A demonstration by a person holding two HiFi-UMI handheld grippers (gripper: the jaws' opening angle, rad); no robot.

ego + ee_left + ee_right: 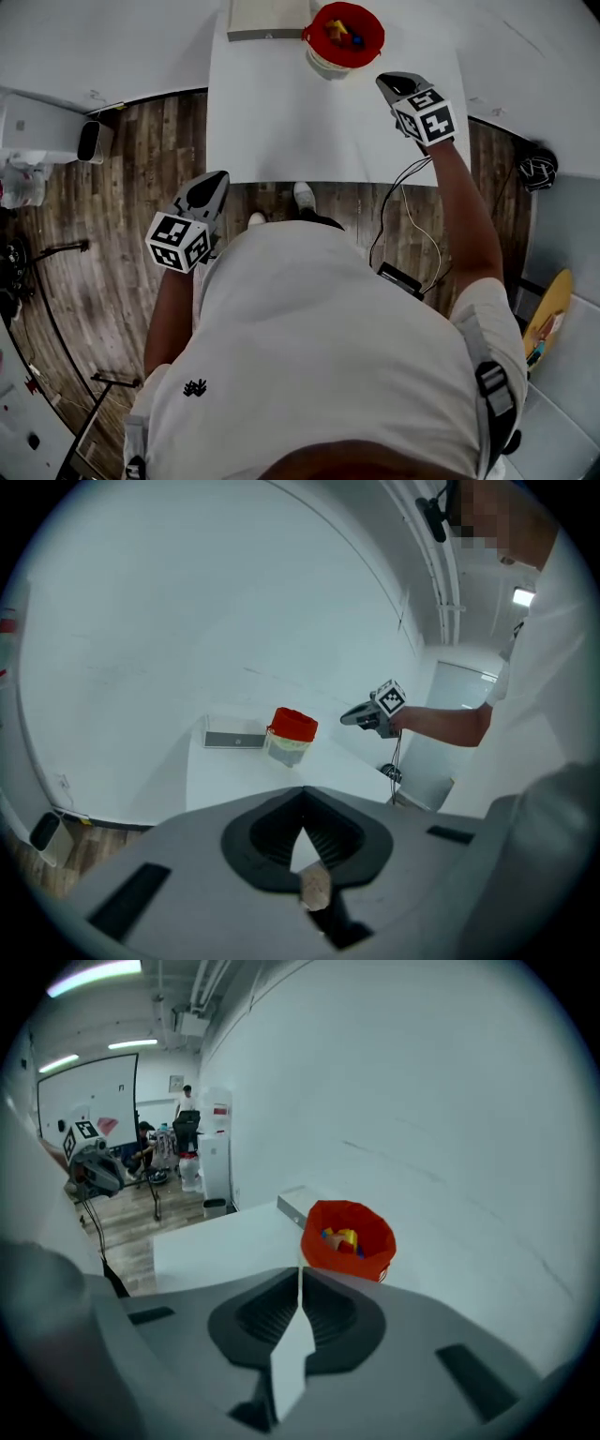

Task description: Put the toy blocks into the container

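Red container [377, 37] — yellow and blue blocks [337, 30]; white table [300, 122] — brown wood-grain floor [141, 159].

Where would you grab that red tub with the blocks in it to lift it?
Probably by the rim of the red tub, from straight above, one jaw inside and one outside: it stands upright with its mouth open. Pick the side away from the flat box beside it.

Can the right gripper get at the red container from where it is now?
Probably yes. The right gripper hangs over the table just beside the red container, with only bare tabletop between them. Its jaws are shut with nothing in them.
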